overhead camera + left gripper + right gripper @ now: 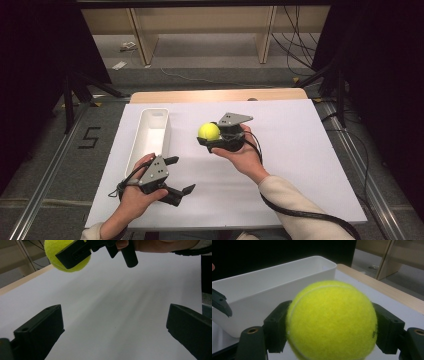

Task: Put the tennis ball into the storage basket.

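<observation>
A yellow tennis ball (208,131) is clamped in my right gripper (209,134), held above the middle of the white table sheet (290,165). In the right gripper view the ball (332,320) sits squeezed between both black jaws, with the long white bin (274,287) just beyond it. My left gripper (184,175) hovers near the table's front left, open, with nothing between its jaws. The left gripper view looks over bare sheet between its wide-apart jaws (115,327) towards the ball (52,250) and the right gripper's jaw across it.
The white bin (141,135) lies lengthwise on the left part of the sheet, nothing visible inside it. A wooden table edge (215,95) runs along the back. Cables trail from both grippers. Floor rails and shelf legs stand beyond the table.
</observation>
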